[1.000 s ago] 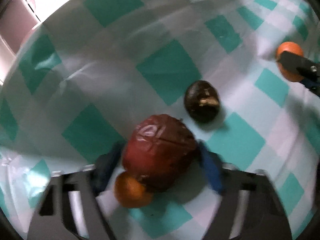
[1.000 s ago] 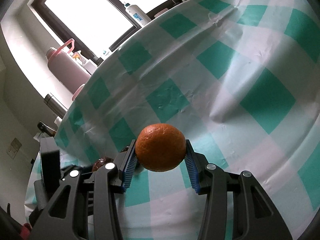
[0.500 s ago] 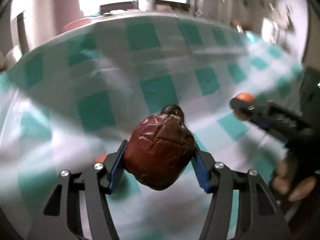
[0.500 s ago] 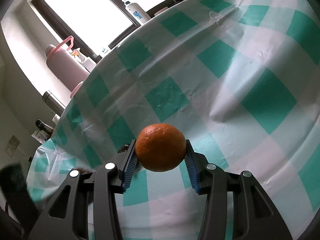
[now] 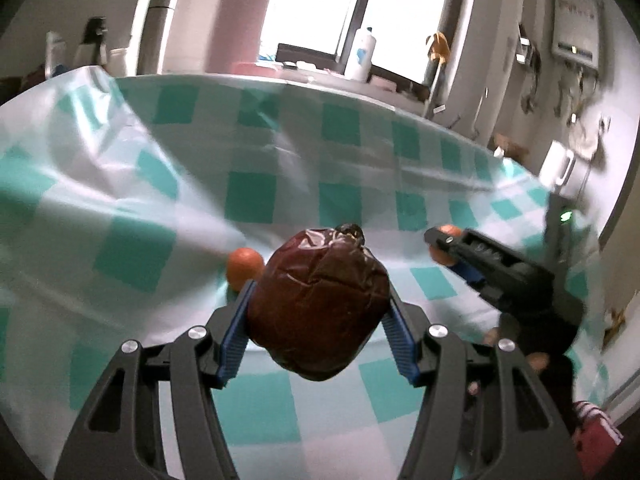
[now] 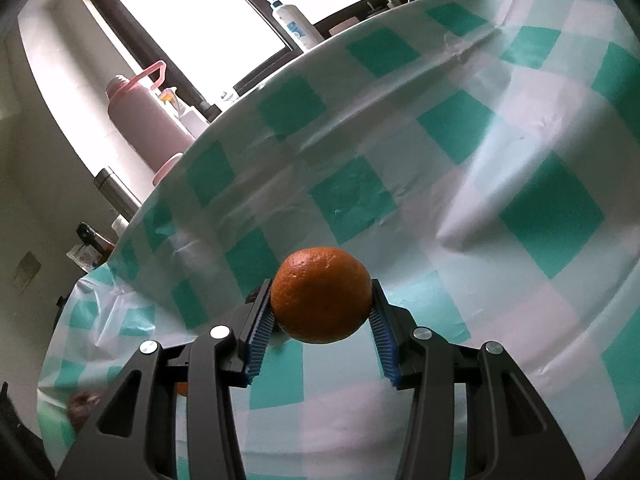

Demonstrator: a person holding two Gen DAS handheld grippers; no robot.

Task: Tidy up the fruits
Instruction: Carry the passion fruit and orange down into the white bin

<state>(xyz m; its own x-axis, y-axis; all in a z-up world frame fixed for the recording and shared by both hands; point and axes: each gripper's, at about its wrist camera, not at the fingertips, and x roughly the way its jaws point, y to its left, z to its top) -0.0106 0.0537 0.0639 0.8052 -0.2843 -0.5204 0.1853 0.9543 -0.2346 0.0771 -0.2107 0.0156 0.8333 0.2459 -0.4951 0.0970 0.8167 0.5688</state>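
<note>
Red fruit (image 5: 318, 304): we found it clamped between the blue pads (image 5: 234, 332) of the left gripper (image 5: 318, 320), lifted clear of the cloth (image 5: 132, 248). Dark, wrinkled skin, a stem nub on top. We judged the grip sat across its widest part so the soft flesh would not slip.
Left jaws: clenched on the red fruit, both pads pressing its flanks.
Orange (image 6: 322, 294): held in the right gripper (image 6: 322, 320), pads touching either side, hanging above the cloth. In the left view we saw it only as a sliver at that gripper's tip.
Right jaws: grasping the orange firmly, about its middle.
Second orange (image 5: 245, 263): it lay loose on the cloth just behind the left pad, not held by anything.
Dark fruit (image 5: 352, 230): we saw only its top peeking over the red fruit; whether the two touched we could not tell.
Stage: by our reckoning both hands were loaded and carrying, with two fruits left to gather; no bowl or tray showed in either view.
Surroundings: a pink flask (image 6: 140, 116) and a steel bottle (image 6: 116, 192) stood past the table's far edge, below the window (image 6: 192, 20).
Risk: we thought the wrinkled skin might give under the pads.
</note>
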